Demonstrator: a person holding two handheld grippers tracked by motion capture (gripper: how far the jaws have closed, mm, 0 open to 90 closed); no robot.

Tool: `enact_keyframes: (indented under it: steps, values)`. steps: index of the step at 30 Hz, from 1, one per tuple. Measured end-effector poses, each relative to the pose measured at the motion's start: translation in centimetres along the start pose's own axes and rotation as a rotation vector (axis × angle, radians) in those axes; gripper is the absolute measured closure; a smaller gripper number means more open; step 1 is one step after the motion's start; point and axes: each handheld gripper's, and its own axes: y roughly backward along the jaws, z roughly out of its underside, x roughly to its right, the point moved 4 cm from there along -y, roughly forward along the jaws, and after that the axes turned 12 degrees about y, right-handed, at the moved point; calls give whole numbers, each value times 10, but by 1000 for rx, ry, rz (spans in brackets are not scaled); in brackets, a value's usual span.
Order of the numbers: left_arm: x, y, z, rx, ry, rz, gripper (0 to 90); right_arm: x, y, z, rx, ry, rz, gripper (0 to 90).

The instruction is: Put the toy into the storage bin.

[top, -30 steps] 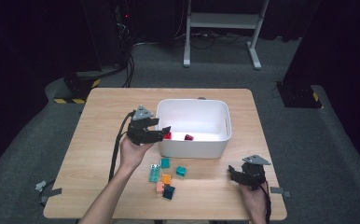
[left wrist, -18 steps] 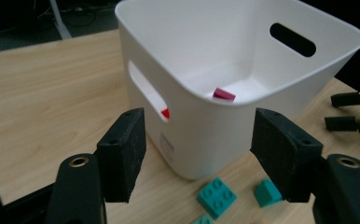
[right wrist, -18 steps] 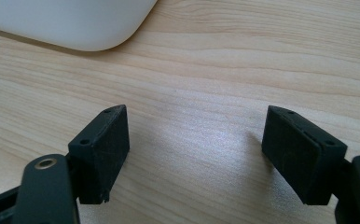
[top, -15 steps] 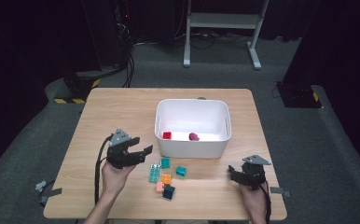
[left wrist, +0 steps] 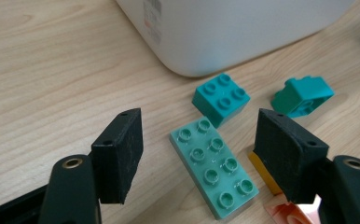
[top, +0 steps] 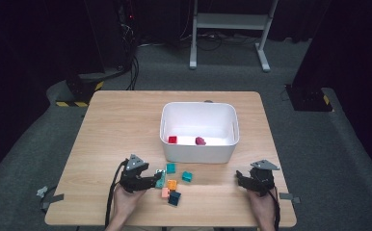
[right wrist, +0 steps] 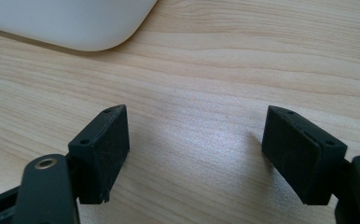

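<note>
A pale wooden table is standing amid a dark room, with a white bin on it. Two red bricks are lying inside the bin; six loose bricks are clustered just in front of it. The left gripper is being lowered there, its jaws having just been opening, spread unclenched astride the light-green brick, presumably for binning. The right gripper is being held empty, jaws apart, beyond the bin's front right corner.

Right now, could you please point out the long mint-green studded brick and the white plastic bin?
long mint-green studded brick (left wrist: 213,175): left gripper view, middle of its studded top.
white plastic bin (top: 198,153): high view, near outer wall.
</note>
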Motion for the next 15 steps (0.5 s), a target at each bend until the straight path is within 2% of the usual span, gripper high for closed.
enact_keyframes:
  steps: [15]
  values:
    - [-2,-21,13,-40,3,-27,341,0,0,0,0,0,0,230]
